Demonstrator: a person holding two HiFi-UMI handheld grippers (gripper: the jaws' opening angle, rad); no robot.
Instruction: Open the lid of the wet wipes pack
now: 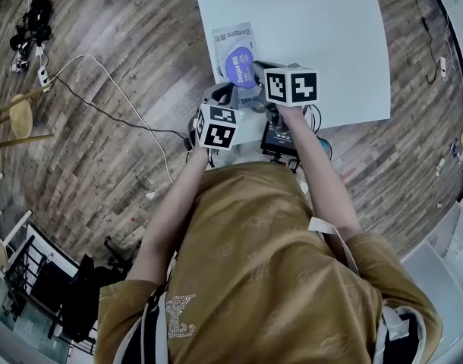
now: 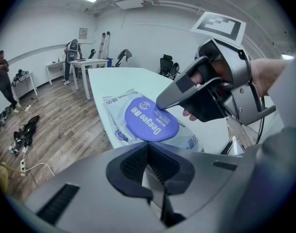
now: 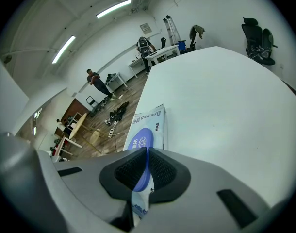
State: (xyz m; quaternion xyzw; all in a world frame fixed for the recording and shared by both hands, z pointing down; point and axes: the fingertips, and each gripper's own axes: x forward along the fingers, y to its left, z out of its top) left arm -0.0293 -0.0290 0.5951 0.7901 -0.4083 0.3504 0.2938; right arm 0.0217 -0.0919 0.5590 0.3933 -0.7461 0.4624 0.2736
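right hand-held gripper [image 3: 146, 154] clamps blue oval plastic lid [image 2: 150, 120], perhaps film too | left hand-held gripper [image 2: 148, 147] closed, empty | lift slowly, pin white wet wipes pack [image 1: 230, 36]

A white worktop [image 1: 322, 44] stands on a wood-plank floor [image 1: 102, 127]. A wet wipes pack [image 1: 231, 36] lies on it, right along its left edge and close to the end nearest the person. The pack faces print side up, with an oval blue lid [image 1: 239, 65] on its top face.
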